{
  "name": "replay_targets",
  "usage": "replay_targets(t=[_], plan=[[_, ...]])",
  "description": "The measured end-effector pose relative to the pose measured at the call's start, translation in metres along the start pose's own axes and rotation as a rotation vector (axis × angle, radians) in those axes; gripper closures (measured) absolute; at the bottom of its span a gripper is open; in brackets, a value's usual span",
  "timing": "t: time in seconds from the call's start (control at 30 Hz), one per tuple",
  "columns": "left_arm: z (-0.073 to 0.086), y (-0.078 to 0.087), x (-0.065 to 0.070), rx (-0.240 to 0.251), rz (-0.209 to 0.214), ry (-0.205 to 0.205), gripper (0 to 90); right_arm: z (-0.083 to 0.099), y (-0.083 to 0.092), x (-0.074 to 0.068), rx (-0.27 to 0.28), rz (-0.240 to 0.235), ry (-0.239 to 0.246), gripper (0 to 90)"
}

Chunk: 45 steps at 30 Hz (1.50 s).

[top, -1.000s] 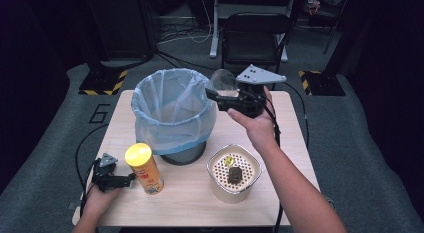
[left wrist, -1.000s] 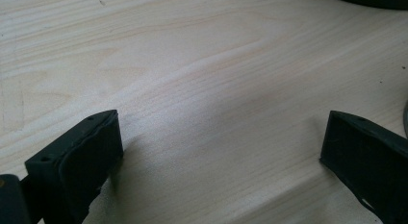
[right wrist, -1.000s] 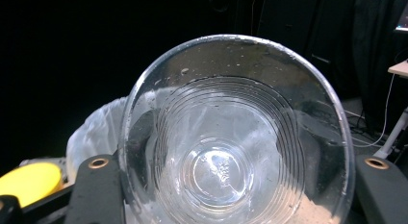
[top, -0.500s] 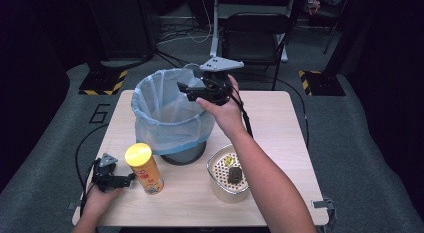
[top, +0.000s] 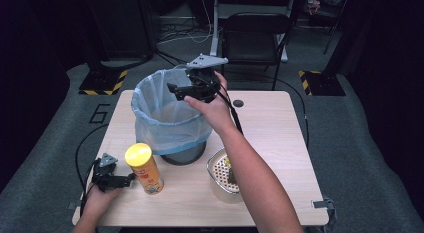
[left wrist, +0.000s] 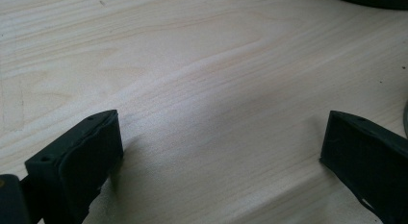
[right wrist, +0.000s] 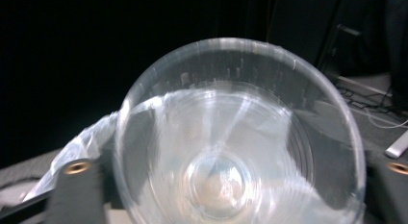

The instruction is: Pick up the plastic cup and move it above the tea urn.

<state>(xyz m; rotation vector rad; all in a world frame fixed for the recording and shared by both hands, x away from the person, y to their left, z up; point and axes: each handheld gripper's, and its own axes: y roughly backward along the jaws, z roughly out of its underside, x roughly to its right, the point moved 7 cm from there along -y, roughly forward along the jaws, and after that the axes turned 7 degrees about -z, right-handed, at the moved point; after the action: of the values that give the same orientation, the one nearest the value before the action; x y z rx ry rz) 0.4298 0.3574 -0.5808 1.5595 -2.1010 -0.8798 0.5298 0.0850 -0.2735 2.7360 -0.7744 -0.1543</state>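
A clear plastic cup (right wrist: 231, 137) lies between the jaws of my right gripper (right wrist: 231, 180), its mouth toward the camera and slightly blurred. Those jaws have just been opening and now stand a little wider than the cup, so the pads no longer press on it. In the high view my right gripper (top: 175, 90) hovers over the far side of the bin lined with a blue bag (top: 150, 118). My left gripper (top: 129, 178) rests open on the table at the front left, nothing between its jaws (left wrist: 221, 152).
A tall chips can with a yellow lid (top: 143, 168) stands just right of the left gripper. A round white container (top: 216, 173) with a perforated insert sits under the right forearm. A chair (top: 255, 33) stands behind the wooden table (top: 280, 133).
The right hand carried the cup leftward from the bin's right rim to above its opening, and its jaws spread apart. The left gripper stayed put.
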Motion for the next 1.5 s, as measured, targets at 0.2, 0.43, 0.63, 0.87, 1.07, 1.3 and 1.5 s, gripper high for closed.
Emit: replay_targets(t=[0.2,0.43,0.63,0.87,1.07,1.3,1.5], plan=[[0.0,0.0,0.0,0.0,-0.003,-0.003,0.6,0.01,0.001,-0.001,-0.066,-0.022,0.006,15.4],[0.0,0.0,0.0,0.0,0.0,-0.003,0.7,0.016,0.009,0.008,-0.057,-0.015,-0.008,15.8],[-0.002,0.006,-0.002,-0.005,0.01,0.017,11.5,0.016,0.017,0.005,-0.059,-0.023,-0.009,15.8],[-0.003,0.01,-0.004,-0.012,0.014,0.052,12.4,0.018,0.035,-0.004,-0.062,-0.034,0.025,19.3],[-0.009,0.017,-0.002,0.006,0.027,0.035,12.6,0.025,0.053,-0.004,-0.051,-0.036,0.025,26.0],[-0.019,0.026,0.005,0.038,0.085,0.076,13.4,0.038,0.07,0.005,-0.054,-0.007,0.037,28.8],[-0.038,0.042,0.009,0.07,0.096,0.065,14.2,0.051,0.093,0.006,-0.079,0.034,0.048,29.0]])
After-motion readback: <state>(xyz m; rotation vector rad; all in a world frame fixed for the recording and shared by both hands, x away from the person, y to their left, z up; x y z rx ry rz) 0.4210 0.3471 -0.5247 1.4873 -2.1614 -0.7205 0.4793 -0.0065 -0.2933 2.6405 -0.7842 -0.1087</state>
